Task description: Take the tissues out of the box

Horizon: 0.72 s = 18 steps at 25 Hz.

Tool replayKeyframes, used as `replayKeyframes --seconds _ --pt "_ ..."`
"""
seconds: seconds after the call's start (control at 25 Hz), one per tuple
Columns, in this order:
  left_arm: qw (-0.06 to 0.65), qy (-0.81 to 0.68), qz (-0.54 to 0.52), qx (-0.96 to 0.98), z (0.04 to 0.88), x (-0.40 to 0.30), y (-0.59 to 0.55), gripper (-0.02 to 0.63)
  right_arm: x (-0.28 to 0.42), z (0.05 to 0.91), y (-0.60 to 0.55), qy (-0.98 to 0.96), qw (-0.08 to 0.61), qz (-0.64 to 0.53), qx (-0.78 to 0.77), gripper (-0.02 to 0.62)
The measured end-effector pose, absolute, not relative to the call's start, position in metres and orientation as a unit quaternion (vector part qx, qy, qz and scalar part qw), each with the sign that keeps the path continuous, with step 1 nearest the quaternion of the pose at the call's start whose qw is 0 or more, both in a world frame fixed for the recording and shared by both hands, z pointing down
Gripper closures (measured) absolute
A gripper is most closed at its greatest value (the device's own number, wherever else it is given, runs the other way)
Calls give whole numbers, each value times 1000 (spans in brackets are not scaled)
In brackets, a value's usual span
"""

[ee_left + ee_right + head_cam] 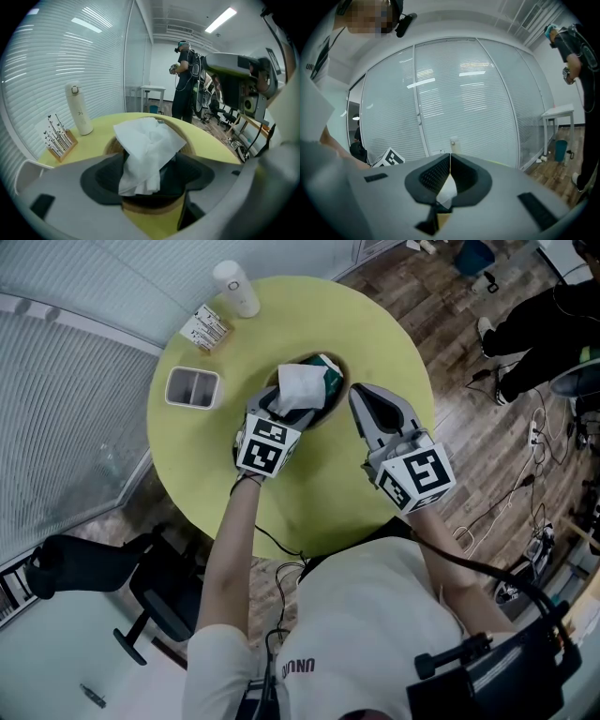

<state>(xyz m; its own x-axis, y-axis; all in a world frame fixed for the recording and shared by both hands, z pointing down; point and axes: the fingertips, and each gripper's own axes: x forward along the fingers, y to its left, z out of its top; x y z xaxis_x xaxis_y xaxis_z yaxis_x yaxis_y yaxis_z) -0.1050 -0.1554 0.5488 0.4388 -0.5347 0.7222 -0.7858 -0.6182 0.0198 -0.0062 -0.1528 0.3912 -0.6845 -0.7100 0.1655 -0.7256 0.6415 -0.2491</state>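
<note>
On the round yellow-green table (309,502) the tissue box (336,401) sits near the middle of the head view, a low round container with a wooden-looking rim. A white tissue (300,385) stands up out of its opening, crumpled and leaning toward the upper left. The left gripper (287,409) reaches in from below, and in its own view its two dark pads are closed on the lower, bunched part of the tissue (147,145), whose wider upper part fans out above them with the box rim (112,146) just behind.

The right gripper (357,396) lies just beside the box on its right, tips pointing up and left. In its own view the right gripper (450,161) has its jaws pressed together along a thin line, with nothing held. A small white patch shows through the gap below the tips.

Toward the upper left of the table stand a white bottle (236,287), a small card stand (206,329) and a white square tray (192,387), all well apart from the box.
</note>
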Motion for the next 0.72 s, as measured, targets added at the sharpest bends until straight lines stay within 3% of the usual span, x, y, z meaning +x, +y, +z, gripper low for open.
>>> replayKeyframes --seconds 0.72 --pt "185 -366 392 823 559 -100 -158 247 -9 393 -152 -907 25 156 391 575"
